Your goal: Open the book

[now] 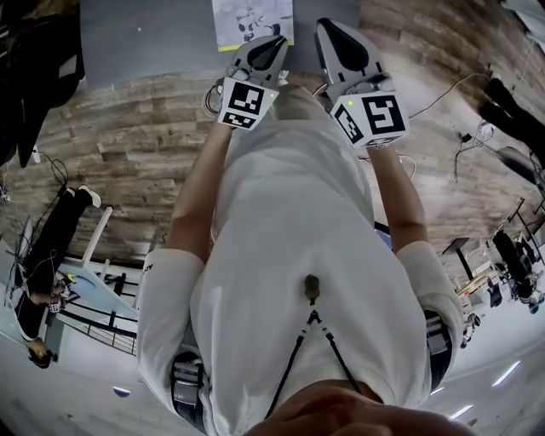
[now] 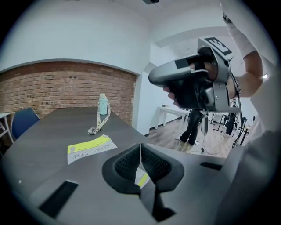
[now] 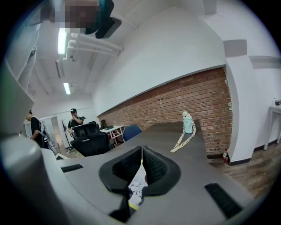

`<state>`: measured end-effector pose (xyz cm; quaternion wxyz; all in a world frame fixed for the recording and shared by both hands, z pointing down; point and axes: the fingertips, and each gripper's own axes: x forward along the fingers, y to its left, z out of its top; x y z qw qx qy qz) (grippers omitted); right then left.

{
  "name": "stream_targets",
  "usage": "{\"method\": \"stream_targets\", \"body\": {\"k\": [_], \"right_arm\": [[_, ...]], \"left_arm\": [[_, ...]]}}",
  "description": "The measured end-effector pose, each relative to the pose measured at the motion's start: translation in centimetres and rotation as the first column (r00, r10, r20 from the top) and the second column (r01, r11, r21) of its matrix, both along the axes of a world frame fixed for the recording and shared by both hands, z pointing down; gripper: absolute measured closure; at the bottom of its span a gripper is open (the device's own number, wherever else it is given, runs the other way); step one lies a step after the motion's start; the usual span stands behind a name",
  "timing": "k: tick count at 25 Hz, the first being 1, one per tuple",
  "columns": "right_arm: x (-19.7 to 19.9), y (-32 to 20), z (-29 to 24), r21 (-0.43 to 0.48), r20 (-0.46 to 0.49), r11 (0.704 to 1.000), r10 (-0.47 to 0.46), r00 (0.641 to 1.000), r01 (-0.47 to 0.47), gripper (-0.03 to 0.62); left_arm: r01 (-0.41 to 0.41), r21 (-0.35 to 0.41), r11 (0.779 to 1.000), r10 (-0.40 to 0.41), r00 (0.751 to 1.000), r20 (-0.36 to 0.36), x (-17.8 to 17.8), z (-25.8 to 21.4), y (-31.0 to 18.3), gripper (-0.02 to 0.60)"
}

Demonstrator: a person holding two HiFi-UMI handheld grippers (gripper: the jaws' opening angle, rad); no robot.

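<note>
1. Just ahead of the person, the book (image 1: 252,21) lies flat, cover up, on the grey table (image 1: 145,38), near its front edge.
2. Thin and soft-covered, it looks light, floppy and apt to slide. The cover's free edge seems the best hold, with the spine side pinned.
3. Left gripper (image 2: 140,149) and right gripper (image 3: 142,151) hover above it, each with jaws pressed together and holding nothing.
4. Bare tabletop runs beyond. A leaflet (image 2: 90,148), a bottle (image 2: 102,104) and its lanyard (image 2: 99,125) lie well apart, farther back.

I count two grey grippers, left (image 2: 140,146) and right (image 3: 142,150); one thin white-and-yellow book (image 1: 252,21) at twelve o'clock; one teal bottle (image 2: 102,104); one patterned strap (image 2: 97,125).
</note>
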<state>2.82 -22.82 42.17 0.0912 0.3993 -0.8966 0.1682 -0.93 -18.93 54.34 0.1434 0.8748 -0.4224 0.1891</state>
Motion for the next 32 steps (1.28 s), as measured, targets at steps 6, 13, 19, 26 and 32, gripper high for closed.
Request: {"method": "stream_targets", "body": {"k": [6,13,19,26,32], "right_arm": [[1.1,-0.2,2.5,-0.024,-0.014,1.0,0.012,1.0,-0.013,0.556],[2.0,-0.4,5.9,-0.089,-0.006,0.995,0.053,0.999,-0.054,0.556],[3.4,-0.6,7.2,-0.131,-0.001,0.987,0.098,0.995,-0.098,0.556],[3.9,-0.5,7.7,-0.137,-0.004,0.986,0.1,0.995,-0.099,0.556],[4.7,-0.4,8.0,-0.14,-0.002,0.983,0.116,0.993,-0.115,0.556]], "left_arm": [[-0.051,-0.102,0.993,0.057,0.997,0.056,1.8,6.2,0.7,0.557],[-0.125,-0.173,0.977,0.151,0.978,0.141,3.0,11.3,0.8,0.557],[-0.178,-0.241,0.954,0.221,0.961,0.167,4.1,13.5,0.9,0.451],[-0.188,-0.245,0.951,0.247,0.939,0.24,4.8,14.8,0.6,0.451],[-0.149,-0.23,0.962,0.213,0.934,0.286,4.8,15.3,0.2,0.468]]}}
